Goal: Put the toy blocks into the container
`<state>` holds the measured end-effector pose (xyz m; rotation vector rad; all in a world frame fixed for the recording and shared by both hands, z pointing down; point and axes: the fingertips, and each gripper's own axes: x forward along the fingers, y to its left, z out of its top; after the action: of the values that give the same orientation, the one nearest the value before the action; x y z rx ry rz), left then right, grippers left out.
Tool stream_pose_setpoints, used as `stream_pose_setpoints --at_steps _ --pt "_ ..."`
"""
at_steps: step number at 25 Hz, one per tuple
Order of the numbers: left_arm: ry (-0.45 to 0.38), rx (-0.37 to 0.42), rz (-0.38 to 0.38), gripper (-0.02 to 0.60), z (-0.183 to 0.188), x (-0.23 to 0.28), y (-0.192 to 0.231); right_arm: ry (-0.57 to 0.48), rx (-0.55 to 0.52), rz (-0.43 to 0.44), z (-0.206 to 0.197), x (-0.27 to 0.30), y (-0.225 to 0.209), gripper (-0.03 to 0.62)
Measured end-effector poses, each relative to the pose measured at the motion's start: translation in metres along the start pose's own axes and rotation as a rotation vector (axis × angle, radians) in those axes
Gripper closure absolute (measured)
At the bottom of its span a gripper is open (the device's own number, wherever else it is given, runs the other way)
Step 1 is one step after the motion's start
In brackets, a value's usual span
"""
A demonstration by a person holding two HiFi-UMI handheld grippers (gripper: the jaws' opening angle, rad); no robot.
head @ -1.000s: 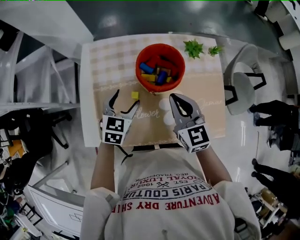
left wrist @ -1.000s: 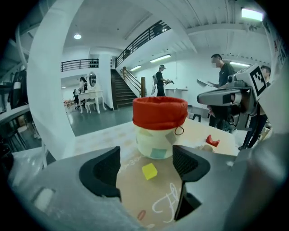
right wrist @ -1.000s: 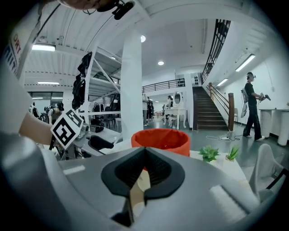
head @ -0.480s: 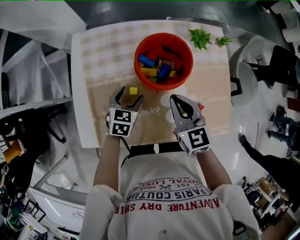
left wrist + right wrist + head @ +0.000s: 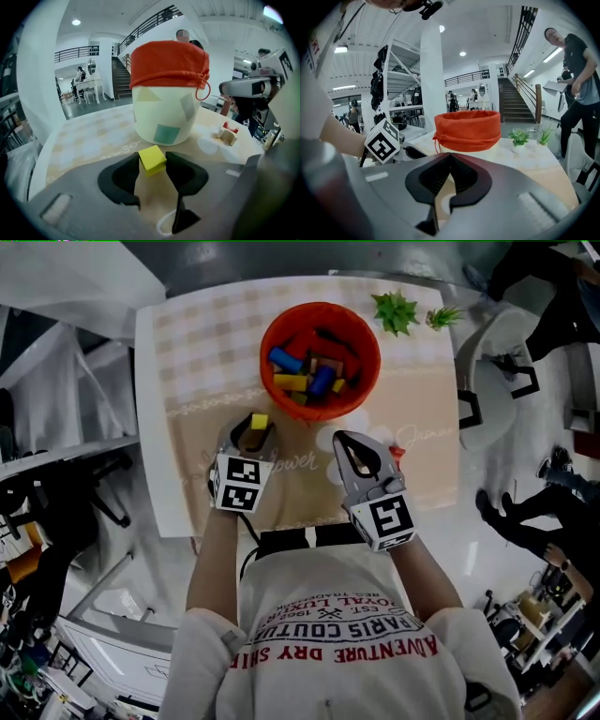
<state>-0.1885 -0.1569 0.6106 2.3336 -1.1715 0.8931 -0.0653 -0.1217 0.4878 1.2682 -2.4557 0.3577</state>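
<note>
Left gripper (image 5: pixel 253 431), jaws just closing, clamps the yellow block (image 5: pixel 152 158) for the container (image 5: pixel 320 315) at 1 o'clock; right gripper (image 5: pixel 340 440) sits clenched, empty.

My head view is dim and grey, with soft, even light on the desk (image 5: pixel 187 352). Both gripper views are bright, bent fisheye with black corners. A ceiling lamp (image 5: pixel 76 22) glares at 10 o'clock in the left one, and the near jaws blur.

right gripper (image 5: pixel 449 155) with jaws together — orange container (image 5: pixel 467 130) beyond it.
</note>
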Motion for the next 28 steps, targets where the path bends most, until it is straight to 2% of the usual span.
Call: stream_pose_setpoints --at_steps 5,13,18,23,28 --pt "-0.078 0.024 0.031 0.396 0.033 -0.03 0.003 -0.028 -0.027 -0.002 0.016 -0.011 -0.001 0.592" --pt "-0.25 0.098 0.074 0.396 0.104 -0.088 0.001 -0.089 -0.061 -0.012 0.05 -0.031 -0.005 0.592" --pt "-0.358 0.158 0.092 0.394 0.154 -0.114 -0.003 -0.167 -0.107 -0.031 0.078 -0.038 -0.01 0.592" --pt "-0.4 0.207 0.082 0.394 0.185 -0.127 -0.016 -0.209 -0.118 -0.052 0.098 -0.052 -0.015 0.592" --pt "-0.407 0.26 0.032 0.394 0.207 -0.112 -0.03 -0.24 -0.117 -0.099 0.107 -0.058 -0.028 0.592"
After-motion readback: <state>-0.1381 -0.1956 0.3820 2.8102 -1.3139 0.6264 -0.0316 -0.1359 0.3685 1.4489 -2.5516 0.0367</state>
